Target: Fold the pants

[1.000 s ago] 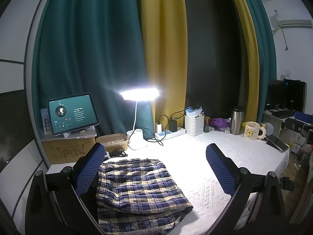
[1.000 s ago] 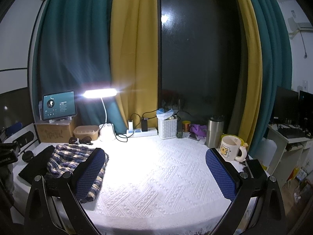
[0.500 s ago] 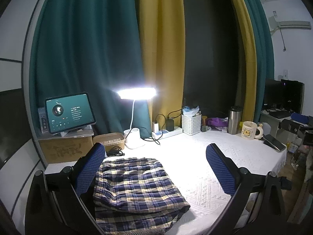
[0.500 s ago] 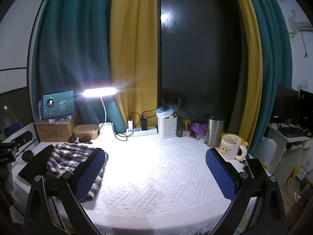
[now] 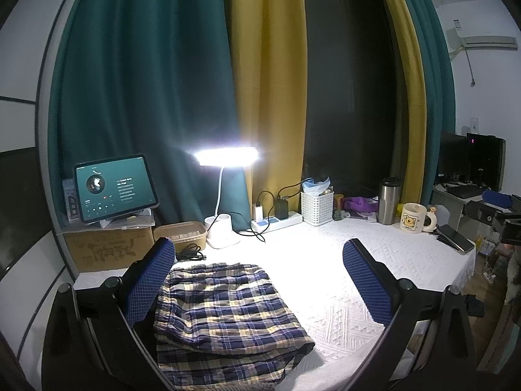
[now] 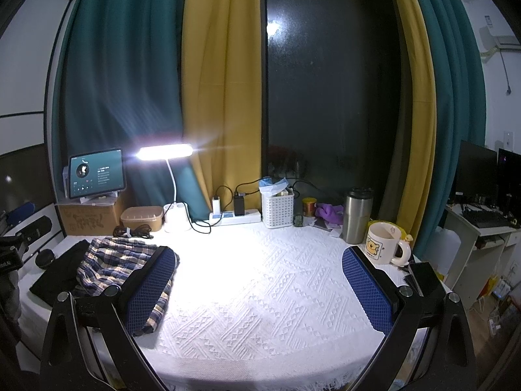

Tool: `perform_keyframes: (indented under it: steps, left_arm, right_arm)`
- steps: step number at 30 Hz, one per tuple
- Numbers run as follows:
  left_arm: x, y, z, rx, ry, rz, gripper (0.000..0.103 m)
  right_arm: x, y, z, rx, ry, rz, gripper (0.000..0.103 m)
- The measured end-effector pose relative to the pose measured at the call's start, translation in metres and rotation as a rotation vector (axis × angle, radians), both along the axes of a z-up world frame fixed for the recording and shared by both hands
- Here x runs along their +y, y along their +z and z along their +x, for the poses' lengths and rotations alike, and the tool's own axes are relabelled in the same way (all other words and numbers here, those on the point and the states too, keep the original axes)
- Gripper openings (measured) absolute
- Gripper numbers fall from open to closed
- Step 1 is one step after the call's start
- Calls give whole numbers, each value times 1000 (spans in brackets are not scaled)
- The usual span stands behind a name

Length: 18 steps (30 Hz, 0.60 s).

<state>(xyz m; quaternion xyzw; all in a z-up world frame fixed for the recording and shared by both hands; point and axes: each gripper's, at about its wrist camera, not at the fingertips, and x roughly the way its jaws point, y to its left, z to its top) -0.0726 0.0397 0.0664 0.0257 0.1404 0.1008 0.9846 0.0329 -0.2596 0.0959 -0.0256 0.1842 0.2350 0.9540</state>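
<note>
Both claws gape wide and empty; the soft, floppy plaid pants (image 5: 224,312) at seven o'clock want pinching by a folded edge.

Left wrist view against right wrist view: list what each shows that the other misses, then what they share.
Only the left wrist view shows the top fold of the plaid pants up close. Only the right wrist view shows a dark garment lying beside the pants, and a small orange tin. Both show the lit desk lamp, the tablet, the bear mug and the steel tumbler, with the left gripper and right gripper open.
</note>
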Motion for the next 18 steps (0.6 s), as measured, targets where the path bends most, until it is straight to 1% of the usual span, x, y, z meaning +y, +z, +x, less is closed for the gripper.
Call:
perform_keyframes:
  steps: [18]
  left_arm:
    - [-1,1,2,-13,-27,5,102]
  right_arm:
    - [-1,-3,1,3,-2,1,103]
